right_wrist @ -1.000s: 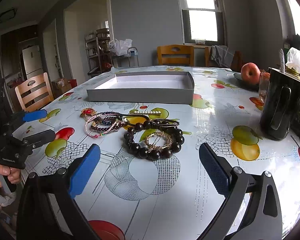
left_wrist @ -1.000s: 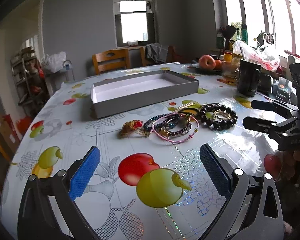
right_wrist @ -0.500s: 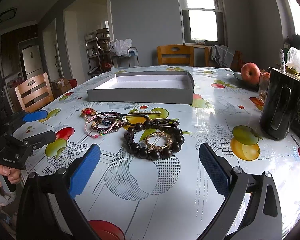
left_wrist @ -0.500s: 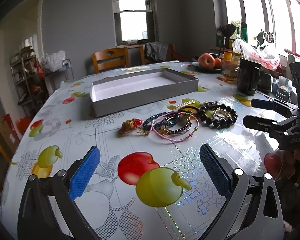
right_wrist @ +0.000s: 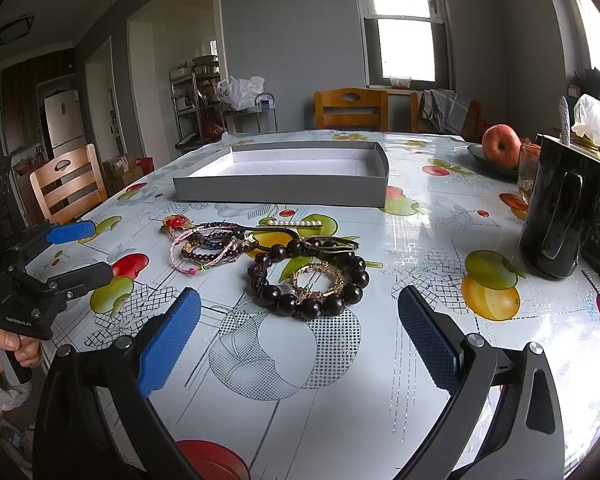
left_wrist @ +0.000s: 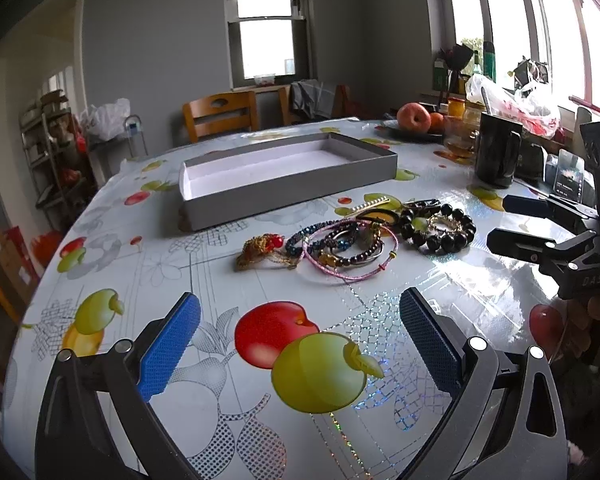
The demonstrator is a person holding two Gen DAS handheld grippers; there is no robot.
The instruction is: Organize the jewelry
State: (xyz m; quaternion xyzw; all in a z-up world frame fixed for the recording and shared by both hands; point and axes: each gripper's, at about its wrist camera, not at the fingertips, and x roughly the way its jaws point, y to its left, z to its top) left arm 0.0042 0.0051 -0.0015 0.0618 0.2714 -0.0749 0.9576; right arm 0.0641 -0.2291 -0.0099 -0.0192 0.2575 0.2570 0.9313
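Left tongs (left_wrist: 300,344) slightly nearer jewelry (left_wrist: 352,240)

bright daylight from the windows (left_wrist: 512,32), window glass (right_wrist: 406,20) washed out white, shiny glare on the tablecloth (left_wrist: 456,272) near the right side, dark round corners, walls and doorways bent by the lens, sharp picture, soft shadows

the tablecloth (right_wrist: 420,240) looks like glossy plastic, shiny with glare. the grey tray (right_wrist: 284,190) seems matt cardboard. the dark bead bracelet (right_wrist: 312,280) is polished, and the mug (right_wrist: 556,220) is glossy black.
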